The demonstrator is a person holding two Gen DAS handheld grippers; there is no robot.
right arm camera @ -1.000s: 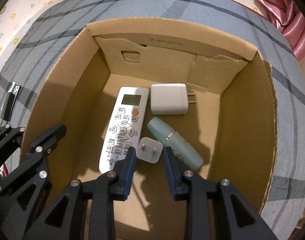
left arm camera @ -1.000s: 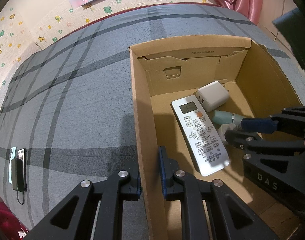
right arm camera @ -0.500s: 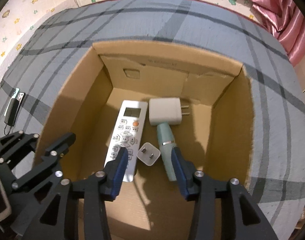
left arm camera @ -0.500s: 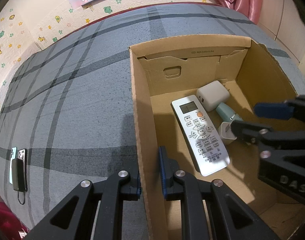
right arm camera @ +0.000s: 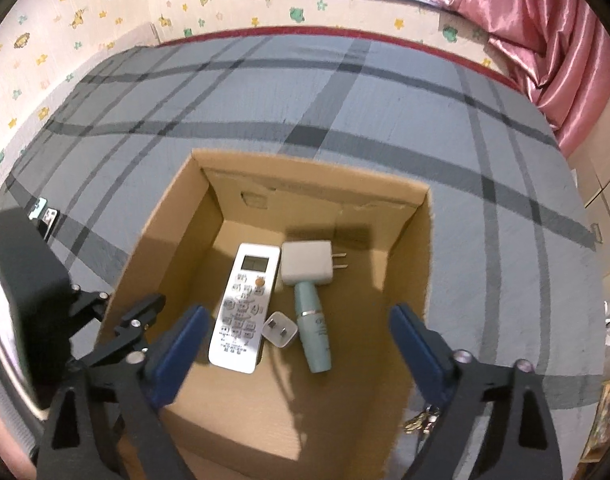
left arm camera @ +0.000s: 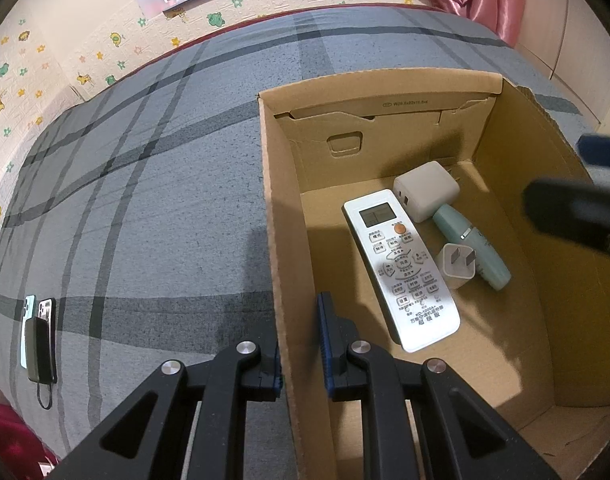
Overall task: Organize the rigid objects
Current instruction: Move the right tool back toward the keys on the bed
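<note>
An open cardboard box (left arm camera: 289,240) (right arm camera: 317,184) stands on the bed. On its floor lie a white remote (left arm camera: 401,268) (right arm camera: 245,304), a large white charger (left arm camera: 425,190) (right arm camera: 307,266), a small white plug (left arm camera: 457,266) (right arm camera: 281,330) and a teal bottle (left arm camera: 473,246) (right arm camera: 315,336). My left gripper (left arm camera: 301,356) is shut on the box's left wall, one pad on each side. My right gripper (right arm camera: 297,316) hovers above the box with its jaws opening wide and nothing held between them. It shows blurred at the right edge of the left wrist view (left arm camera: 585,188).
The bed has a grey plaid sheet (left arm camera: 145,200). Two phones and a black power bank (left arm camera: 37,340) (right arm camera: 45,216) lie near its left edge. A bunch of keys (right arm camera: 421,424) sits beside the box's near right corner. Pink curtain (right arm camera: 545,40) hangs at the far right.
My right gripper let go of the small white plug, spread its jaws wide and rose out of the box. The left gripper kept its clamp on the box wall.
</note>
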